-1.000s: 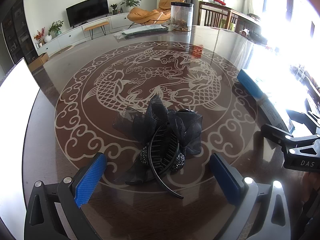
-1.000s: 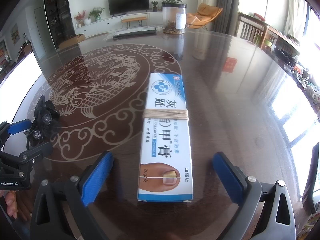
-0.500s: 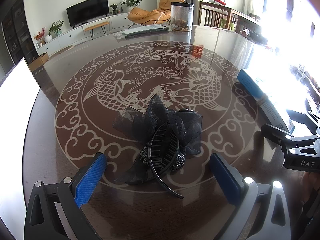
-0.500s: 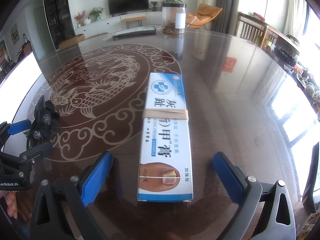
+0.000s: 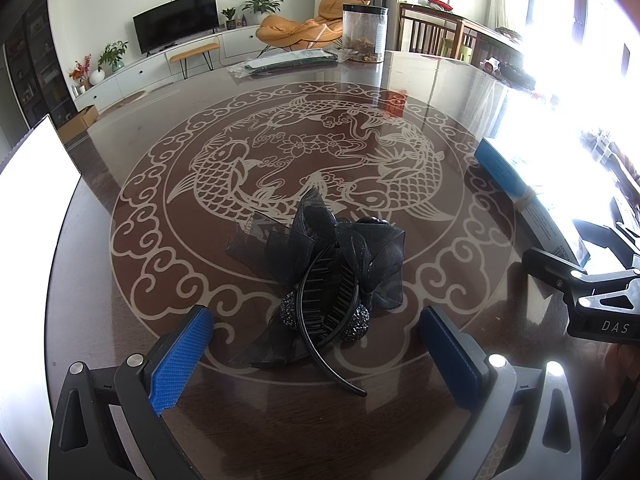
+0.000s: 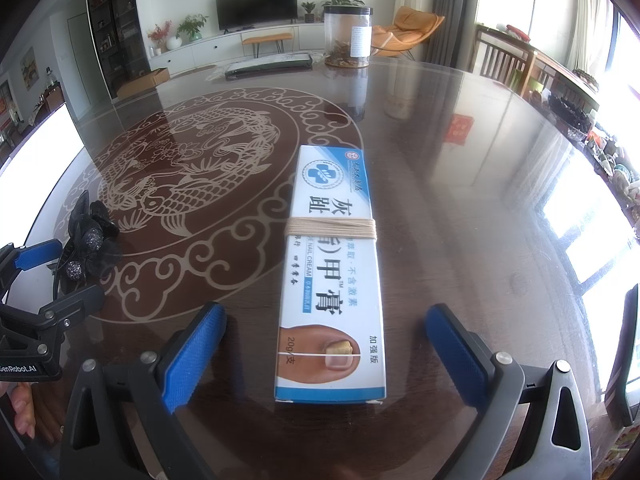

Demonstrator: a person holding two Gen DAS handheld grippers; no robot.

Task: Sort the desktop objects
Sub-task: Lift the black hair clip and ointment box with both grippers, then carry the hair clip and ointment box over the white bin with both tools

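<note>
1. Black organza hair clip (image 5: 328, 280) lies on the worktop (image 5: 280, 432), centred between the spread fingers (image 5: 182, 360) of the left gripper (image 5: 316, 356); neither pad touches it.
2. White-and-blue cream box (image 6: 332, 276), bound by a rubber band (image 6: 331, 227), lies lengthwise on the worktop between the spread fingers (image 6: 196, 356) of the right gripper (image 6: 324, 356); neither pad touches it.
3. Change over the last second: none detectable. Clip, box and both grippers hold the same positions and the same openings as in the earlier views.
4. Meaning for the task: both tools are paused, each framed on one object. No sorting destination is identifiable in either view, so progress cannot be judged.
5. Surroundings: the two objects lie well apart; a clear jar (image 6: 347, 36) and a flat packet (image 6: 268, 65) stand at the far edge of the worktop.
</note>
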